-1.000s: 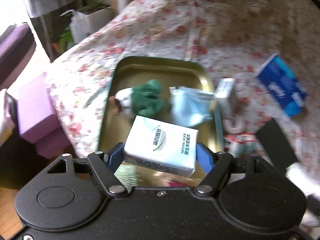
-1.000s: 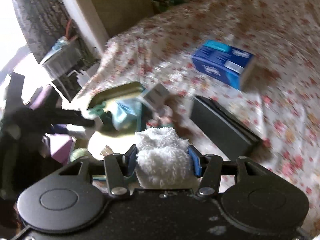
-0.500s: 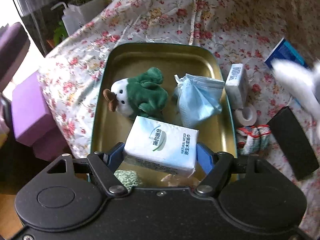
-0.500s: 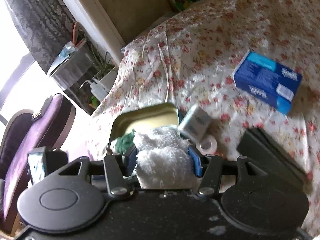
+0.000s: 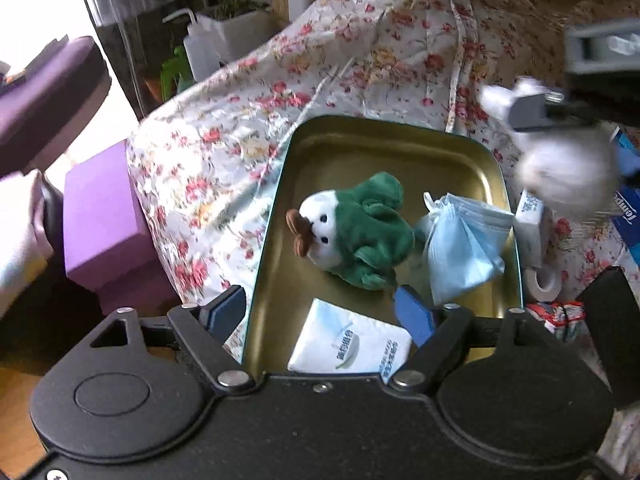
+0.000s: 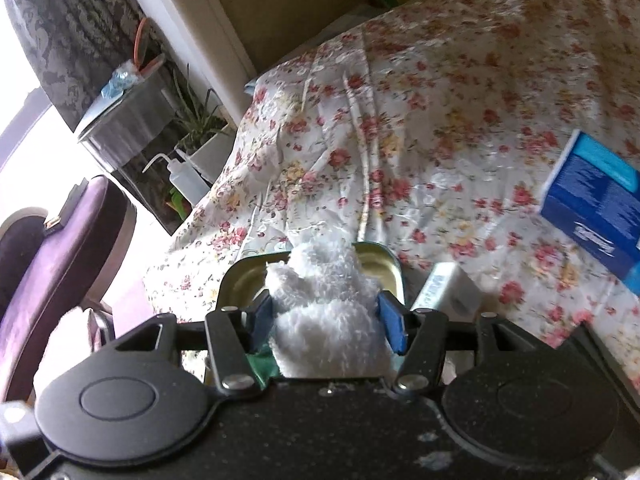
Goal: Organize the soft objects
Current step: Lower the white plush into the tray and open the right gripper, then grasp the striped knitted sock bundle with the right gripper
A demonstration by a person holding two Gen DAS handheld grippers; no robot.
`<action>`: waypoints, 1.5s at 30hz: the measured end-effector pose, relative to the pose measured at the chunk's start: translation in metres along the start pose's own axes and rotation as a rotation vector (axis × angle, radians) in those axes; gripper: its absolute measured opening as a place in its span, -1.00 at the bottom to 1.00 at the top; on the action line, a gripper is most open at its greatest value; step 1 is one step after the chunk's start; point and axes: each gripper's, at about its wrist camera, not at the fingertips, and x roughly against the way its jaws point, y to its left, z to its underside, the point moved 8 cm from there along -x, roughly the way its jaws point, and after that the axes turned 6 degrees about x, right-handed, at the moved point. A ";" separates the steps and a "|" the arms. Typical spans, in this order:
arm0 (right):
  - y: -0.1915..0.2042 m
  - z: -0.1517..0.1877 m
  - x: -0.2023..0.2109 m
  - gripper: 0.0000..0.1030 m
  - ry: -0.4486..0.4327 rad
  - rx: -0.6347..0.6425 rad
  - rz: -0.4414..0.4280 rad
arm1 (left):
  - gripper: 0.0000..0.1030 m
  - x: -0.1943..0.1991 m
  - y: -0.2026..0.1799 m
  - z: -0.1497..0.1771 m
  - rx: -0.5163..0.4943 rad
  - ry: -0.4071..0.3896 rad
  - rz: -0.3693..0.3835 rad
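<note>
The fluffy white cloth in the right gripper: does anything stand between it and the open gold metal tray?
Nothing visible blocks it. The right gripper, jaws opening, has the fluffy white cloth between its pads over the gold metal tray. The tray's far half lies bare.

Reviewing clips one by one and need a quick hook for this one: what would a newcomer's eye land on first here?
First, the gold metal tray on the flowered cloth, with a green and white plush toy at its middle and a blue face mask beside it. Next, the white tissue pack lying in the tray's near end between the left gripper, whose jaws are opening clear of it. Last, the fluffy white cloth in the right gripper, at the tray's right edge.
</note>
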 end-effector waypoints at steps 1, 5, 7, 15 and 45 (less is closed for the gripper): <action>0.003 -0.002 -0.005 0.12 0.002 0.000 -0.001 | 0.53 0.000 -0.002 0.000 -0.012 -0.002 -0.003; 0.009 -0.008 -0.018 0.11 -0.002 -0.011 -0.006 | 0.53 -0.001 -0.007 0.003 -0.043 0.009 0.006; 0.011 -0.009 -0.020 0.14 -0.007 -0.009 -0.014 | 0.53 -0.001 -0.008 0.004 -0.052 0.014 0.011; 0.001 -0.004 -0.009 0.15 -0.018 -0.016 -0.007 | 0.53 0.000 -0.012 0.008 -0.089 0.020 0.018; -0.108 0.129 0.066 0.27 0.011 -0.124 0.111 | 0.53 0.034 -0.054 0.039 -0.227 -0.051 0.098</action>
